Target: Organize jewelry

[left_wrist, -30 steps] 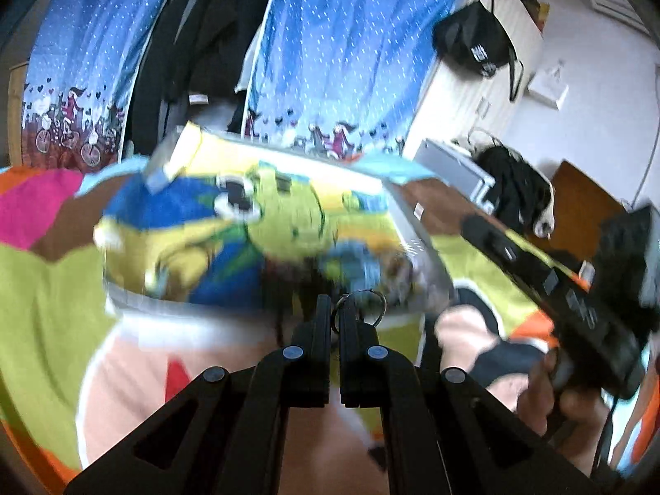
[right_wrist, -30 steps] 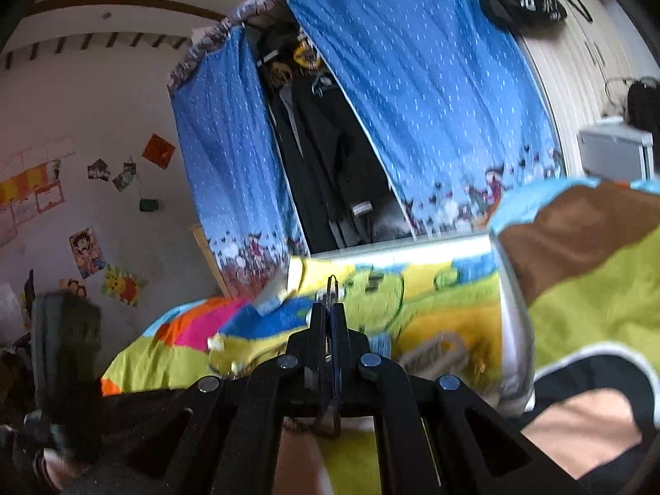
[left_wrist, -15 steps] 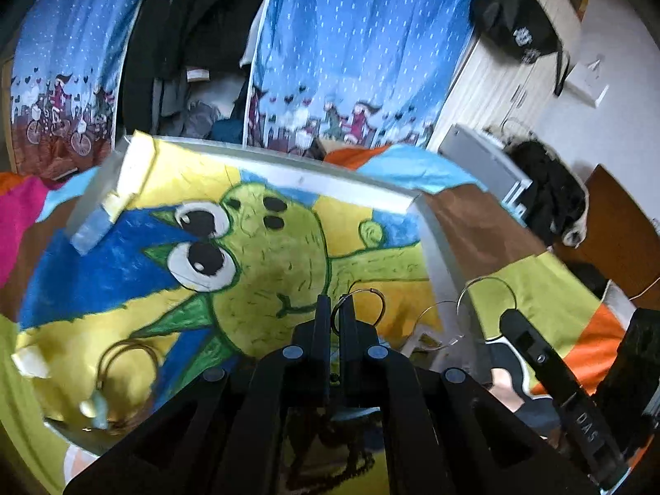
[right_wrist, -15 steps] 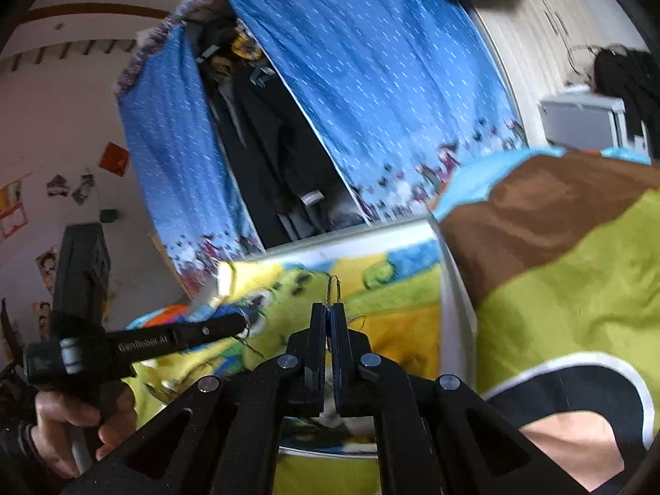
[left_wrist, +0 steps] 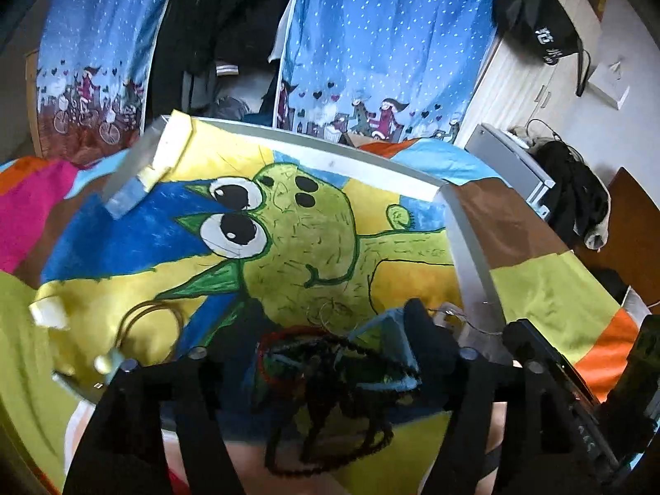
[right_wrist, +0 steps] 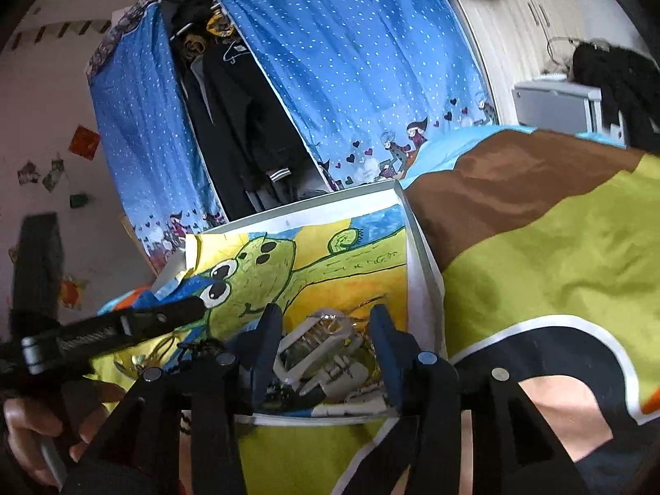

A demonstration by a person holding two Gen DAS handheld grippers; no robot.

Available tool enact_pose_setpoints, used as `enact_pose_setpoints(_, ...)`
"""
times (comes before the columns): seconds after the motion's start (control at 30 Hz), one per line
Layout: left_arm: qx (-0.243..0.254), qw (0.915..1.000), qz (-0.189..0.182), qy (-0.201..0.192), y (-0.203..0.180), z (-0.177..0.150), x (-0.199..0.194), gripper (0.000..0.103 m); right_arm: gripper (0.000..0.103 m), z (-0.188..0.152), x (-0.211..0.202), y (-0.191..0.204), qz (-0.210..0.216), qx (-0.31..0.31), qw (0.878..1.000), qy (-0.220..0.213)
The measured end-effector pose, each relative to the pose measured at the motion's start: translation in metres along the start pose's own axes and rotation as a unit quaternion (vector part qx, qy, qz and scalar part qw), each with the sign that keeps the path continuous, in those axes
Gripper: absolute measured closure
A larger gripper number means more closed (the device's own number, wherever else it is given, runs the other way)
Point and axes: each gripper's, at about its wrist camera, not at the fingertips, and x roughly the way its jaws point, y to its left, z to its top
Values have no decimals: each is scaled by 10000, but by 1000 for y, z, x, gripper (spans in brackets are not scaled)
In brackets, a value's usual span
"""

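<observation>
Both grippers, clenched on rings half a second ago, are now spread wide and empty: left gripper (left_wrist: 321, 354) at lower centre over a dark necklace (left_wrist: 330, 375), right gripper (right_wrist: 326, 346) over white clips (right_wrist: 317, 354), all inside the tray (right_wrist: 420, 264).

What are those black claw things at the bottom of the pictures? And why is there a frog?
Those are grabbers that a person holds, one in each hand. Each grabber has a tiny camera looking out along its two fingers, so one picture is from the left gripper and the other from the right gripper. Both have their fingers spread open and hold nothing. The frog is a painting lining the bottom of a shallow white box, which sits on a colourful blanket. In the box lie a gold bangle, a dark beaded necklace and a white clip. You can also see the person's hand.
</observation>
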Motion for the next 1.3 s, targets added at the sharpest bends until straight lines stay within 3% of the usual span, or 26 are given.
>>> enact_pose_setpoints(0.1, 70, 9998, 84, -159, -2, -6, -20, 34, 60, -4, -13, 9, -125, -182, 9997, -90)
enact_pose_setpoints(0.2, 201, 9986, 235, -423, -6, -16, -49, 32, 45, -11, -33, 19, -235, -396, 9986, -253)
enact_pose_setpoints(0.33, 383, 9955, 452, -744, -11, -33, -86, 30, 36, -18, -64, 33, -295, -672, 9961, -486)
enact_pose_setpoints(0.37, 390, 9948, 501, -801, -11, -38, -94, 25, 30, -20, -74, 37, -318, -723, 9952, -570)
enact_pose_setpoints(0.4, 360, 9939, 559, -875, -10, -45, -106, 9, 23, -24, -82, 40, -335, -746, 9946, -639)
enact_pose_setpoints(0.43, 313, 9931, 589, -961, -8, -51, -116, 3, 21, -27, -92, 44, -362, -754, 9940, -709)
enact_pose_setpoints(0.6, 243, 9887, 721, -1289, -3, -85, -167, 3, 3, -50, -134, 60, -317, -765, 9927, -872)
enact_pose_setpoints(1.0, 493, 9770, 976, -1830, -1, -177, -264, 3, 0, -107, -213, 103, -194, -910, 9900, -1061)
enact_pose_setpoints(1.3, 465, 9755, 1006, -1902, 9, -228, -296, 3, 0, -137, -246, 126, -404, -1091, 9861, -1187)
